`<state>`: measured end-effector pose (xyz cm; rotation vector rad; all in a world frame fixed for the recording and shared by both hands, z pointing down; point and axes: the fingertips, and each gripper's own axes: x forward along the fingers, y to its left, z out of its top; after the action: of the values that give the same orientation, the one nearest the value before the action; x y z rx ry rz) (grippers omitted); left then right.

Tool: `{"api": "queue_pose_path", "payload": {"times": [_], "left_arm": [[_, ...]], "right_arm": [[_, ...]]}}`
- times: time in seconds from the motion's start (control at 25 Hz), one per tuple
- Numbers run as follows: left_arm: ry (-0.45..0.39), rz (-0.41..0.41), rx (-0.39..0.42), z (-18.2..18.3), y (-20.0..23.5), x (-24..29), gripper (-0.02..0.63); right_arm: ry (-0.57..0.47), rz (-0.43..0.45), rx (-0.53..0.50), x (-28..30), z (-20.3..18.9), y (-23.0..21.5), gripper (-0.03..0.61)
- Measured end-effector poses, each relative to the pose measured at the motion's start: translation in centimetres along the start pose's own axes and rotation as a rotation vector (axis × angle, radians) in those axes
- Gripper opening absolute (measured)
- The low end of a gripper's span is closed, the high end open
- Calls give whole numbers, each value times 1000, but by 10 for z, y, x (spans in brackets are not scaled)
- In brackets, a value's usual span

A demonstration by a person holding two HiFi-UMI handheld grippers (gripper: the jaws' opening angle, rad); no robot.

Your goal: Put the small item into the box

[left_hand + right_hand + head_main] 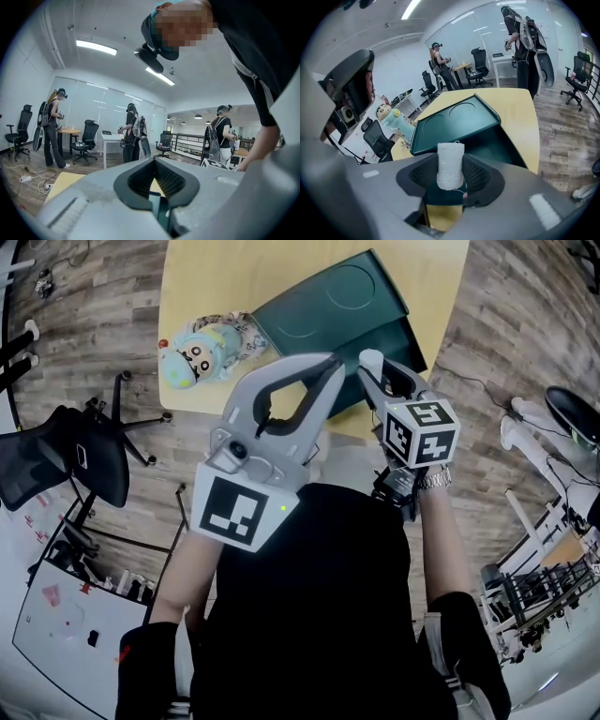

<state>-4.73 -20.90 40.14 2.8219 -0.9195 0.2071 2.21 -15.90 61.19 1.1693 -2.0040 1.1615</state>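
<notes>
In an open-plan office w/ a wood-plank floor (84, 324), a white ceiling and strip lights (96, 47), glass partitions (89, 105) run along the far side. Three people (54, 126) w/ backpacks and headsets stand in the bkgd among desks and black chairs. Nearer the person holding the tools, a black office chair (84, 460) stands on the floor at left, and a white desk (56, 634) fills the lower-left corner of the head view.

Main surface is a yellow table (197, 277), smooth and mostly bare. On it sits a dark green box (501, 147), open. Its lid (454, 124), w/ two pressed circles, is raised at the box's left side as the right gripper view shows it. A stuffed toy (206, 348), pale blue and yellow, lies beside the box but apart from it, near the table's edge.

The left gripper (330, 364) has its jaws together at the tips w/ nothing b/w them. It is held roughly level in front of the box.

The right gripper (372, 371) is tipped down toward the box, jaws clamped on a small white spool of thread (450, 165) that stands upright b/w the pads. The spool is in the air at the box's near side, not yet inside it.
</notes>
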Motion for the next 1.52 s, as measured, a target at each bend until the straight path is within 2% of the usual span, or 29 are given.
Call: {"api": "queue_pose_path", "payload": {"times": [0.92, 1.52], "left_arm": [[11, 42, -13, -8, 8, -13, 2], [10, 60, -25, -10, 13, -16, 2]], "right_arm": [[157, -29, -14, 34, -38, -9, 170], [228, -60, -111, 46, -44, -9, 170]]}}
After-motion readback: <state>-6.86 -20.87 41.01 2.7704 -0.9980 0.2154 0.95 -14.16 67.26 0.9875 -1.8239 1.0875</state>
